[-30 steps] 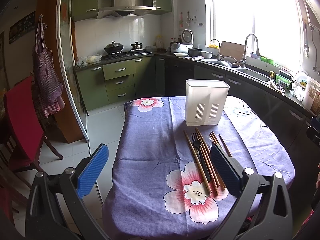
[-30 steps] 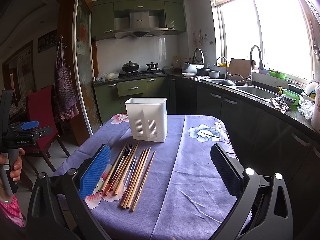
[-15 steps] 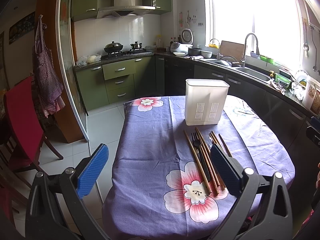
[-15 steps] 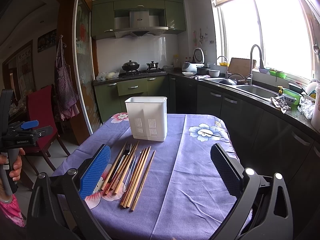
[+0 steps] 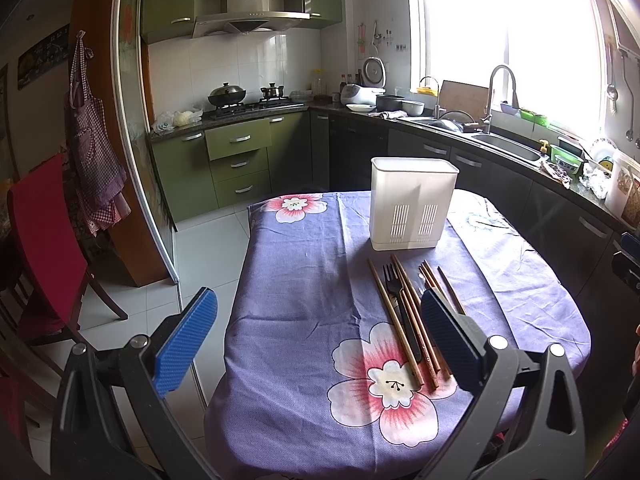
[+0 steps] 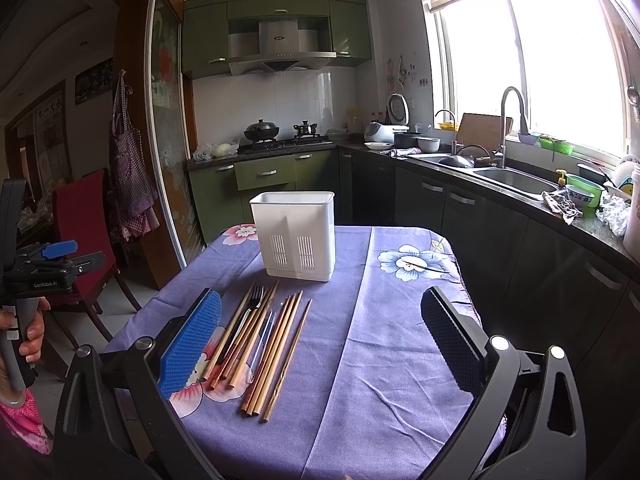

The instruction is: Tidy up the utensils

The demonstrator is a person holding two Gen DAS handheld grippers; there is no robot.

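White utensil holder (image 6: 294, 236) stands upright; its interior is not visible, apparently empty. Chopsticks (image 6: 276, 344) and fork (image 6: 246, 312) lie before it (on tablecloth (image 6: 400, 320)). Both grippers (image 5: 316, 340) (image 6: 320, 344) spread wide, holding nothing. Unchanged since earlier.

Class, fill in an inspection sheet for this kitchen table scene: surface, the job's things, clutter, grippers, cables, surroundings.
Surface: purple flowered tablecloth covers the table, slightly wrinkled.
Job's things: white slotted plastic utensil holder stands upright at the far end; brown wooden chopsticks lie loose in front of it, a black fork among them.
Clutter: nothing seen on the table.
Grippers: left gripper open, holding nothing; right gripper open, holding nothing; both short of the utensils.
Cables: nothing seen.
Surroundings: green kitchen cabinets, steel sink under a bright window, red chair.
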